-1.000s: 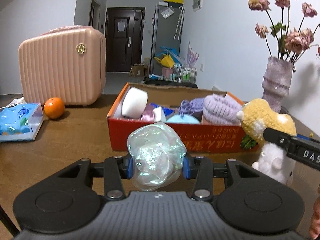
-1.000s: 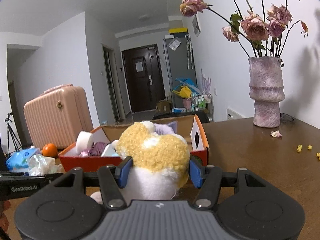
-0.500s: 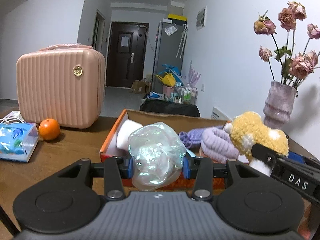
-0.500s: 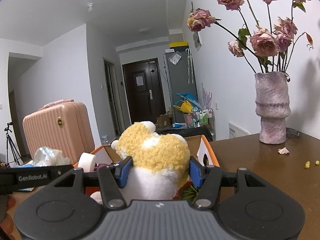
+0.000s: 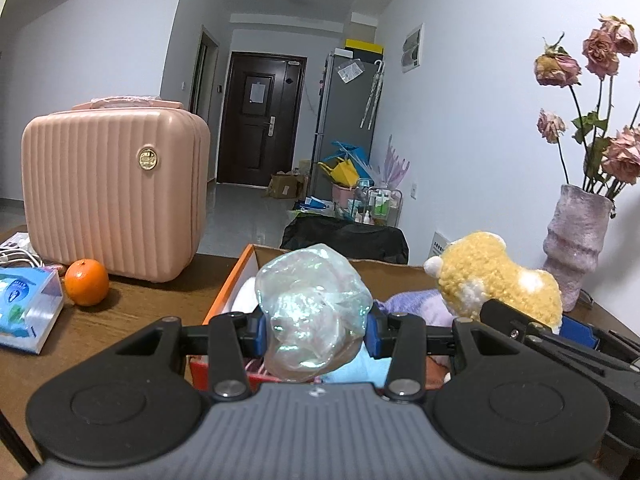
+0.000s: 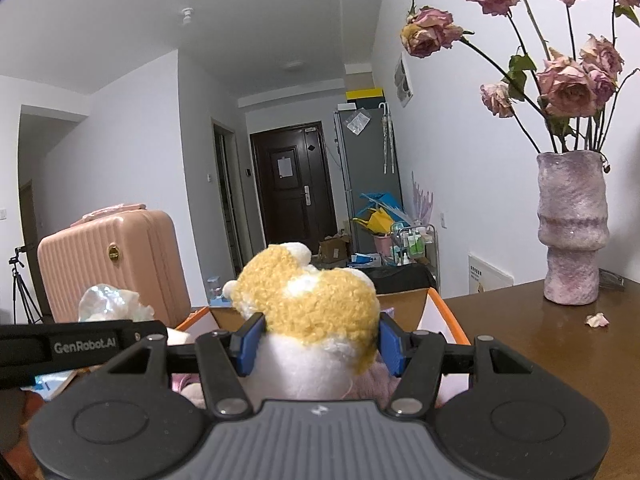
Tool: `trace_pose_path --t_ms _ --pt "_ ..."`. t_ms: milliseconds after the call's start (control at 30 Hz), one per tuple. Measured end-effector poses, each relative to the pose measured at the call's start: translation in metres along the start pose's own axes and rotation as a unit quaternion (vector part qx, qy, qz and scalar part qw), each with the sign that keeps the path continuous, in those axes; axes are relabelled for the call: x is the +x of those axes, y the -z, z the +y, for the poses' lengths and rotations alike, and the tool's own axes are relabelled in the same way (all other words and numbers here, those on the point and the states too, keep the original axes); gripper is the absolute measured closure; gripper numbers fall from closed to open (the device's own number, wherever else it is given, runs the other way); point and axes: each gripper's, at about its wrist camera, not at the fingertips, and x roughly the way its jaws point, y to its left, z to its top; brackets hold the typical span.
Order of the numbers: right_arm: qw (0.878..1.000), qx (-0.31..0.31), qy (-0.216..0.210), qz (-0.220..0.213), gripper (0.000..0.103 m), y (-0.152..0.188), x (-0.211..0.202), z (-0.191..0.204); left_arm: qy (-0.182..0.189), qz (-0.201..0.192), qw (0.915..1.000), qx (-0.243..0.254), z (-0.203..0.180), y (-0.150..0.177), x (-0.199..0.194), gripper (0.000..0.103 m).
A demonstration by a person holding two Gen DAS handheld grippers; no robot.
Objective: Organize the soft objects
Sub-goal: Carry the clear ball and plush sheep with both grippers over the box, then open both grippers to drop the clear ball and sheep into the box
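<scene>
My left gripper is shut on a crumpled iridescent plastic bag and holds it above the near side of the orange cardboard box. My right gripper is shut on a yellow-and-white plush toy, held above the right part of the box. The plush also shows in the left wrist view, and the bag in the right wrist view. Purple knit items and a light blue soft item lie in the box.
A pink hard case, an orange and a blue tissue pack stand on the wooden table to the left. A purple vase with dried roses stands at the right, with petals beside it.
Both grippers have risen and moved forward with their loads, from in front of the box to above it. Both stay shut.
</scene>
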Motion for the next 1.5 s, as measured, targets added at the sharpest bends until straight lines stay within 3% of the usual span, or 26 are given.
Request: trace_pose_path --t_ms 800,1200,1300,1500 --pt "1.0 -0.02 0.01 0.021 0.045 -0.003 0.086 0.002 0.001 0.001 1.0 0.006 0.002 -0.019 0.077 0.059" --pt "0.999 -0.027 0.015 0.022 0.042 -0.006 0.097 -0.005 0.007 0.0 0.9998 0.018 0.0 -0.022 0.098 0.059" --pt "0.999 -0.029 0.014 0.026 0.038 -0.007 0.097 -0.007 0.009 0.001 0.9998 0.017 0.001 -0.021 0.098 0.054" --pt "0.999 -0.016 0.021 0.025 0.021 -0.012 0.095 -0.012 0.004 -0.007 0.9999 0.008 0.007 -0.024 0.094 0.027"
